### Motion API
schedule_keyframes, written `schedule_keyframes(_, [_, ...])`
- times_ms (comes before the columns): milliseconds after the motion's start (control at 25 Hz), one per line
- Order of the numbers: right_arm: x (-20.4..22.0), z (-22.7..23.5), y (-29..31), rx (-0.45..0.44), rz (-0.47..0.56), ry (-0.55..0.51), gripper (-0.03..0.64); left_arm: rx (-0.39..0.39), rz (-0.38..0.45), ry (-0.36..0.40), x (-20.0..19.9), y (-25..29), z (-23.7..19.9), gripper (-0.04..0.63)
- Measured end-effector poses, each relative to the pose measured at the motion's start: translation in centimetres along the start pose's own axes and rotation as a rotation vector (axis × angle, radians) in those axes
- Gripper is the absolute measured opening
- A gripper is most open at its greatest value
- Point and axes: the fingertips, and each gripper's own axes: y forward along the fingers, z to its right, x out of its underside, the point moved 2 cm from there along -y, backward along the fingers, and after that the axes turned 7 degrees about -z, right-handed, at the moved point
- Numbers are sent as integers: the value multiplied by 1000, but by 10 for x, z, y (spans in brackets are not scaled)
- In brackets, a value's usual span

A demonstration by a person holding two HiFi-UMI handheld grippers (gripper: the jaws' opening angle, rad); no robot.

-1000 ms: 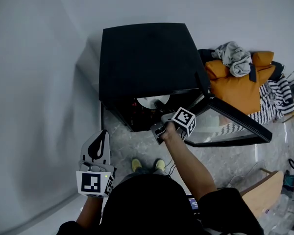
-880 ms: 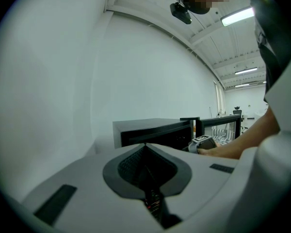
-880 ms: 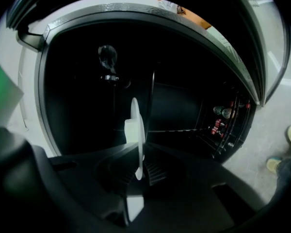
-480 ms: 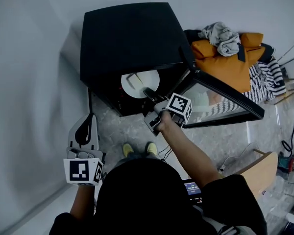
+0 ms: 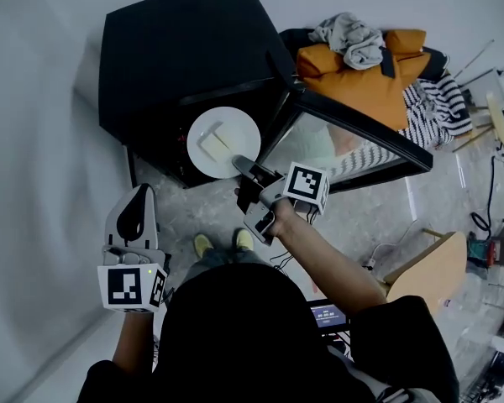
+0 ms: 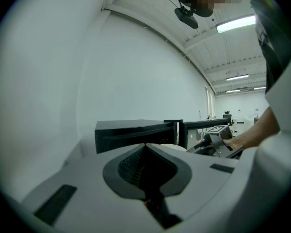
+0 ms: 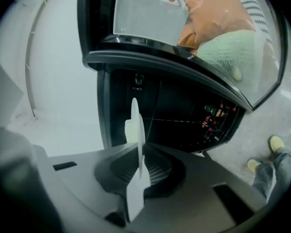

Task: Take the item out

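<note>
A white plate [image 5: 224, 141] carrying a pale rectangular block [image 5: 212, 147] hangs just in front of the open black cabinet [image 5: 185, 49]. My right gripper [image 5: 245, 168] is shut on the plate's near rim. In the right gripper view the plate [image 7: 136, 144] stands edge-on between the jaws, the block [image 7: 129, 130] on its left face, and the dark cabinet interior [image 7: 184, 115] lies behind. My left gripper [image 5: 134, 212] hangs low at the left, away from the cabinet, its jaws together with nothing in them [image 6: 145, 166].
The cabinet's glass door [image 5: 353, 137] swings open to the right of the plate. An orange bag with grey clothing [image 5: 361, 65] and striped cloth [image 5: 433, 107] lie behind the door. A wooden board [image 5: 428, 271] stands at the right. A white wall runs along the left.
The right gripper has drawn the plate out of the cabinet's opening toward the person. The left gripper has stayed low at the left.
</note>
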Motion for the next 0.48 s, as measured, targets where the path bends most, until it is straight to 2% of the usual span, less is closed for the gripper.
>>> schedule_keyframes(480, [9,-27,-82,-11,12,-24,28,71,15,3,1,4,44,8])
